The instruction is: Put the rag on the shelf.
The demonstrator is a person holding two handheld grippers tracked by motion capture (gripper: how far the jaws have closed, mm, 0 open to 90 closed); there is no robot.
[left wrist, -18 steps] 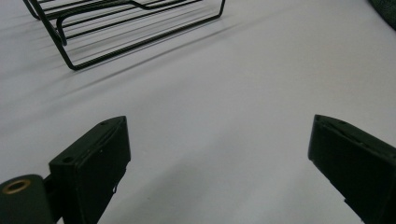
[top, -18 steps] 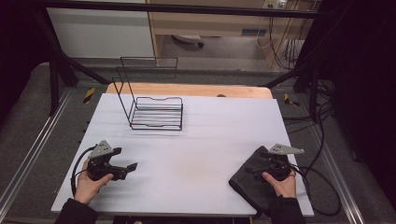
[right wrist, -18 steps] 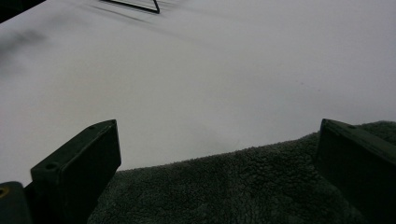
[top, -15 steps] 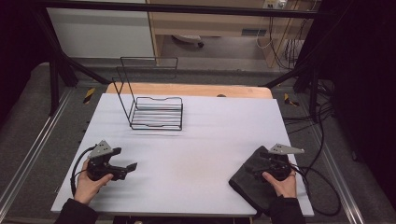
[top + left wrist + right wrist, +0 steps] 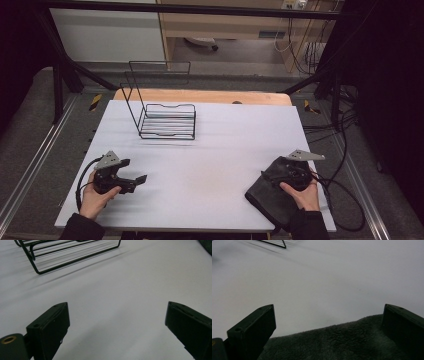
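High view, looking down: wide white table (image 5: 225, 165) with a strip of bare wood along its far edge, ringed by grey floor and black frame bars

Toward the far left, standing upright on the white surface: black wire rack (image 5: 162, 112), tall back on its left side, low tray of parallel bars reaching right

At the near right corner, flat on the white surface: dark grey fleecy cloth (image 5: 267, 197), folded into a rough oblong, long axis slanting from the table's near edge up and right toward the far right, near end just at the edge

Resting on the cloth's far end: right gripper (image 5: 280, 172) in the person's hand (image 5: 300, 192), grey three-cornered plate on top, black cable trailing off to the right; from its own view, jaws spread wide, cloth (image 5: 337, 342) lying under and between them, unpinched, bare white surface beyond

At the near left, well apart from the cloth: left gripper (image 5: 141, 178) in the other hand (image 5: 97, 197), jaws pointing right across the table, spread wide with nothing between, rack (image 5: 65, 255) ahead to the upper left, cable looping back toward the sleeve
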